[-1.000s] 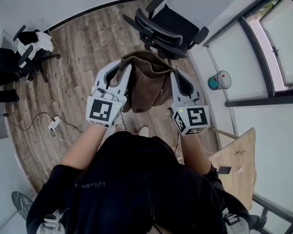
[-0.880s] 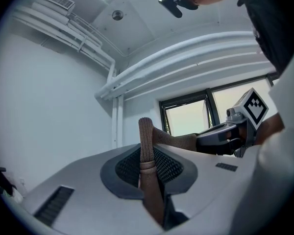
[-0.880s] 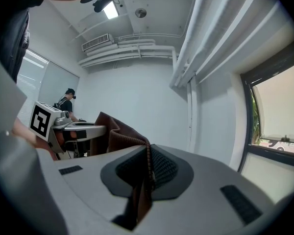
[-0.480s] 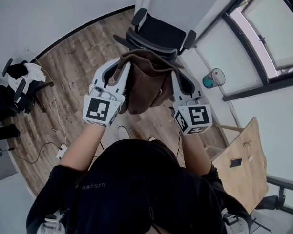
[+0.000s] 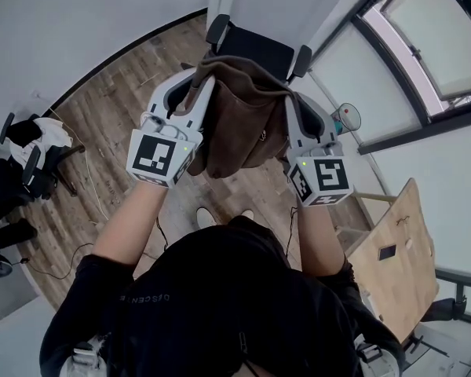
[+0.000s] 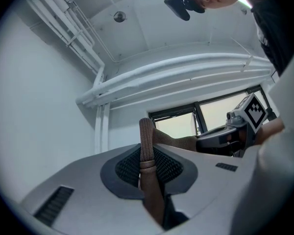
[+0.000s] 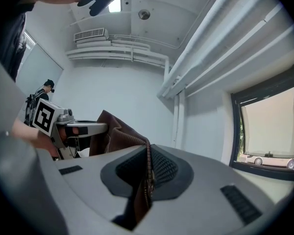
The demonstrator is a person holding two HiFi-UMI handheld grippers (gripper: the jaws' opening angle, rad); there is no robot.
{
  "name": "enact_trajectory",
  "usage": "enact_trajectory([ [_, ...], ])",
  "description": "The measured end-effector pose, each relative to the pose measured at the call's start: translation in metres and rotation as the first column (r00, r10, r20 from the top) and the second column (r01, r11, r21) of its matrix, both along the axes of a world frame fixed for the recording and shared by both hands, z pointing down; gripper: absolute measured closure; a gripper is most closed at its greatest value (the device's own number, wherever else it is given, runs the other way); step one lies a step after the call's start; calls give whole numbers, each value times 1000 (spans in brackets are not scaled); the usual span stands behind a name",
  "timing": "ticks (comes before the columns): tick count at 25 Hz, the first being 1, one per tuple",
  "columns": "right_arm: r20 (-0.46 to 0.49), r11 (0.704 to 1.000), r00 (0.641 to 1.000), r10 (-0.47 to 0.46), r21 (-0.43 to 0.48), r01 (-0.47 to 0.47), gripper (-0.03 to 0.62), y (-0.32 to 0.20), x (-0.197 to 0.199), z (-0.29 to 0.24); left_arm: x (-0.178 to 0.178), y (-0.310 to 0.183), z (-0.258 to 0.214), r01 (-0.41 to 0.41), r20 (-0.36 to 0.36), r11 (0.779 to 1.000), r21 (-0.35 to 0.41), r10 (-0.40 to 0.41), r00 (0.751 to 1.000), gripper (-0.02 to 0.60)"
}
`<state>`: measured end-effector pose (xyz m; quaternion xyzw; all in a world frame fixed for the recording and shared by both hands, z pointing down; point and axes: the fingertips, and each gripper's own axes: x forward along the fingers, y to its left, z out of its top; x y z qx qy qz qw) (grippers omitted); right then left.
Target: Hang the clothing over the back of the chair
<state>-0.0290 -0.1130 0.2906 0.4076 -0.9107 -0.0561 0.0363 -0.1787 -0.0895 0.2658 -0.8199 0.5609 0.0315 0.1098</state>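
A brown jacket (image 5: 243, 116) hangs in folds between my two grippers, held up in front of me. My left gripper (image 5: 205, 78) is shut on its ribbed hem (image 6: 147, 151), which sticks up between the pads. My right gripper (image 5: 290, 100) is shut on the zipper edge (image 7: 147, 177) of the same jacket. Beyond the jacket stands the black office chair (image 5: 255, 48), its back and seat partly hidden by the cloth. Both grippers point about level, close to the chair's near side.
A second chair with white cloth on it (image 5: 35, 144) stands at the left. A round blue bin (image 5: 346, 118) sits by the window wall at the right. A wooden table corner (image 5: 388, 269) is at my right. Cables (image 5: 94, 203) run over the wood floor.
Both grippers have lifted the jacket and carried it toward the black chair, which now lies closer and more hidden behind the cloth. The grips are unchanged.
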Motion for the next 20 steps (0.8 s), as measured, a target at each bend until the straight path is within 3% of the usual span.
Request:
enact_trajectory([
  [9, 16, 999, 999, 28, 37, -29, 560, -31, -2, -25, -4, -37, -25, -57, 7, 998, 24, 57, 998, 517],
  [20, 52, 996, 998, 23, 80, -27, 562, -86, 4, -47, 4, -87, -42, -54, 23, 997, 57, 53, 998, 517],
])
